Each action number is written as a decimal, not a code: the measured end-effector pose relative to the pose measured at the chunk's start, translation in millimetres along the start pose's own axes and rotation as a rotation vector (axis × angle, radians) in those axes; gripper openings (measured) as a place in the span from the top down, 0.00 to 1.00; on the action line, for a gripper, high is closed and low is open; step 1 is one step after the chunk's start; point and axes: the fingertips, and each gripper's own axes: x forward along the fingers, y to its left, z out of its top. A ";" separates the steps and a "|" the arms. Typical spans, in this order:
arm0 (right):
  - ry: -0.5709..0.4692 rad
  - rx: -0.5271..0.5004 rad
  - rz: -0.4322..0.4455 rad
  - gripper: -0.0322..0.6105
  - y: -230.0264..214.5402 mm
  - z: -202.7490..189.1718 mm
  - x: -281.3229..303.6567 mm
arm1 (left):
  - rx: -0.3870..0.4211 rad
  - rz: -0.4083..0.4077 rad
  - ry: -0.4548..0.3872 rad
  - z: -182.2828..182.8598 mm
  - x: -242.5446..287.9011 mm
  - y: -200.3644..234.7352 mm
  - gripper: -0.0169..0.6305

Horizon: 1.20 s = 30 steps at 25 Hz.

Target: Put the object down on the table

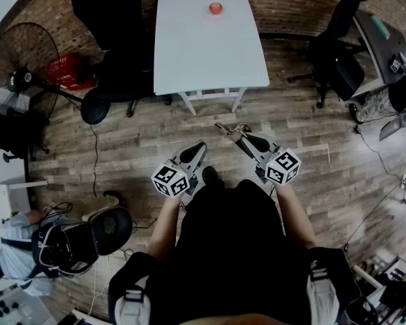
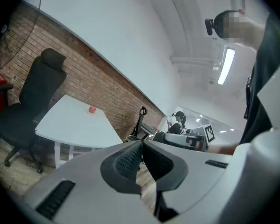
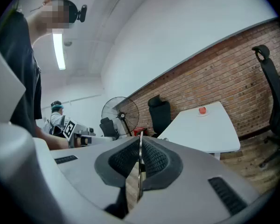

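Note:
A white table (image 1: 210, 53) stands ahead on the wooden floor, with a small red round object (image 1: 216, 8) on a saucer near its far edge. The table (image 3: 210, 129) and the red object (image 3: 202, 110) also show in the right gripper view. Both grippers hover over the floor close to my body, well short of the table. My right gripper (image 1: 242, 136) is shut on a thin flat metal piece (image 1: 227, 128), which shows edge-on between its pads (image 3: 140, 164). My left gripper (image 1: 199, 146) is shut, pads together (image 2: 130, 160), with nothing in it.
A black office chair (image 1: 118, 32) stands left of the table, and another chair (image 1: 338, 53) and a desk (image 1: 386, 39) stand to the right. A floor fan (image 1: 24, 59) and a red item (image 1: 71, 72) are at far left. A person (image 1: 17, 246) sits at lower left among cables.

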 end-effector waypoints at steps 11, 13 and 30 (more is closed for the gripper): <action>0.052 -0.136 0.123 0.93 57.7 -21.2 -79.5 | 0.039 0.062 -0.094 -8.5 -15.4 -100.1 0.93; 0.045 -0.131 0.121 0.94 59.9 -22.5 -93.1 | 0.038 0.070 -0.095 -15.7 -17.9 -114.3 0.93; 0.030 -0.074 0.147 0.94 44.4 -25.0 -122.8 | 0.062 0.104 -0.084 -32.2 -11.8 -141.2 0.93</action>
